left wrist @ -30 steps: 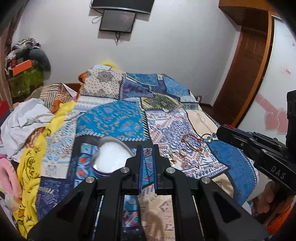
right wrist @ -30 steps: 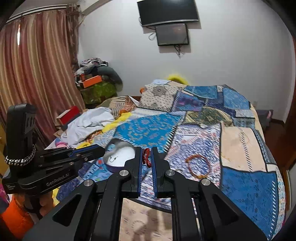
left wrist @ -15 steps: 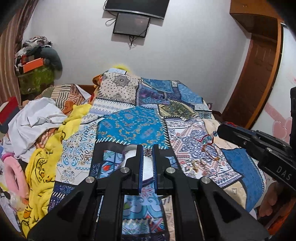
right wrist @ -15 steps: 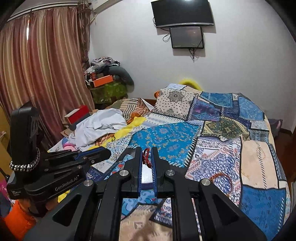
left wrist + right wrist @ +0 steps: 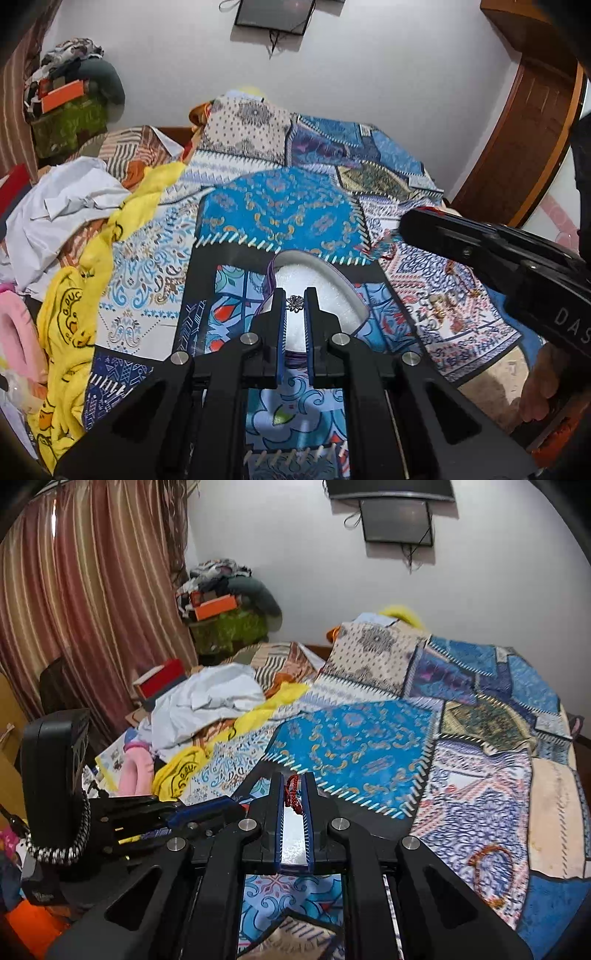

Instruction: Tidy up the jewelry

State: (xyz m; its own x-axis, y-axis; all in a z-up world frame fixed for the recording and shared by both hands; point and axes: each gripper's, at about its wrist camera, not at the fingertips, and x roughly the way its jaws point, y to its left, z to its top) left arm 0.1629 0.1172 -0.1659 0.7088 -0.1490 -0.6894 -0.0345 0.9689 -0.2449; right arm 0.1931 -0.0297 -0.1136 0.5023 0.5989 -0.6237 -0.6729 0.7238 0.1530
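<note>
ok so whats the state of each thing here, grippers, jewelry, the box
left gripper: shut on a small silver flower piece
right gripper: shut on a red beaded bracelet
heart-shaped box: open, white lining showing
orange bracelet: loose on the bedspread
wall screen: off

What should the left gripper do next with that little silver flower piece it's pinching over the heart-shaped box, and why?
Probably ease the left gripper down a little toward the heart-shaped box, then open. It is shut on the silver flower piece, which hangs above the box's white lining, so a lower release should land it inside. The right gripper, shut on a red beaded piece, can wait.
</note>
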